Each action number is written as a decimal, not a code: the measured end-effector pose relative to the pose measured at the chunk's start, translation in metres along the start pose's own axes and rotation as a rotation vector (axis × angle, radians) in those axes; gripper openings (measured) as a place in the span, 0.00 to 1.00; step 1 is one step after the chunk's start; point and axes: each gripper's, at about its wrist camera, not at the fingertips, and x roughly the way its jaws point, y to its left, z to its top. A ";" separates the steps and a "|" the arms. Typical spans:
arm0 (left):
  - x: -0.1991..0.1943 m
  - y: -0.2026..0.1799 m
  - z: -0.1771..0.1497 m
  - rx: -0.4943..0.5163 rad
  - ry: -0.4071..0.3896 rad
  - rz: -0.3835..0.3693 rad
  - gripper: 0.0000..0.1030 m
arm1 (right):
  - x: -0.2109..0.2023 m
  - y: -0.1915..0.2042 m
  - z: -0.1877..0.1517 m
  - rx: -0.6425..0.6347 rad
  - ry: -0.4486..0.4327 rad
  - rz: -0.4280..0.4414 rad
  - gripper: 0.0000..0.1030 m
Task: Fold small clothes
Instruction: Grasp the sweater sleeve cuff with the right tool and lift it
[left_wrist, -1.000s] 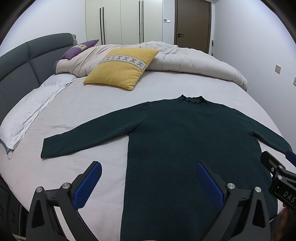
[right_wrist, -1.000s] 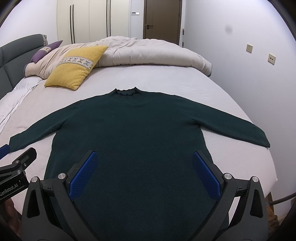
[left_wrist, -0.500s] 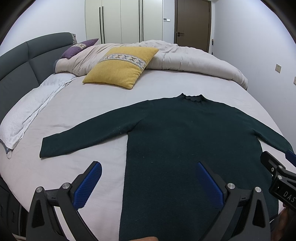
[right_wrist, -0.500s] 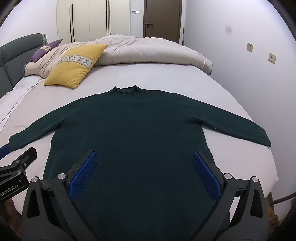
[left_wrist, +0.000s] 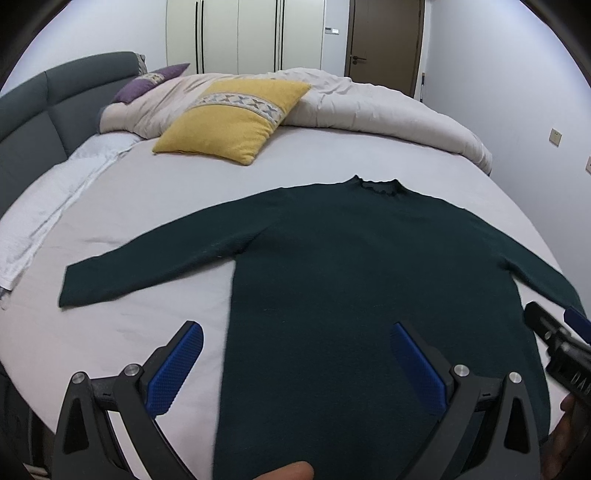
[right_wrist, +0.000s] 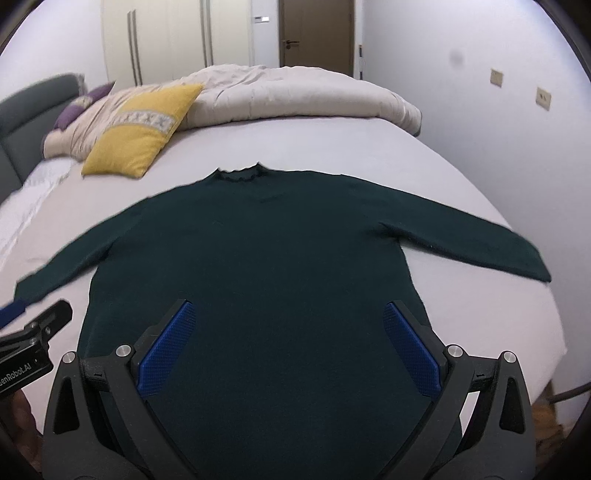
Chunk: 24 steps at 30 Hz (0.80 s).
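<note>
Dark green sweater (left_wrist: 354, 280) flat on bed (left_wrist: 155, 206), sleeves spread; left gripper (left_wrist: 295, 343) and right gripper (right_wrist: 291, 325) above its hem, both spread wide, empty.

A bedroom in a home is shown. Most of both views is filled by a wide bed (left_wrist: 155, 206) covered with a pale grey sheet, and a padded grey headboard (left_wrist: 55, 107) is seen along its left side. At the far end a crumpled beige duvet (left_wrist: 369, 107) is heaped, with a yellow cushion (left_wrist: 232, 118) leaning against it and a purple pillow (left_wrist: 147, 83) behind — ordinary bedding, not shop display. Against the far wall a tall white wardrobe (left_wrist: 243, 35) with slim dark handles is set, and a brown door (left_wrist: 384, 40) with a lever handle is seen to its right. Wall switches (right_wrist: 517, 86) are fixed on the plain right wall.
</note>
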 end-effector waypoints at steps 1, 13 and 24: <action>0.003 -0.002 0.002 0.002 0.003 -0.002 1.00 | 0.004 -0.014 0.002 0.031 -0.002 0.013 1.00; 0.074 -0.035 0.027 -0.013 0.080 -0.137 1.00 | 0.079 -0.334 0.000 0.702 0.044 -0.099 0.96; 0.120 -0.072 0.052 0.028 0.146 -0.220 1.00 | 0.125 -0.454 -0.007 0.998 -0.048 -0.004 0.76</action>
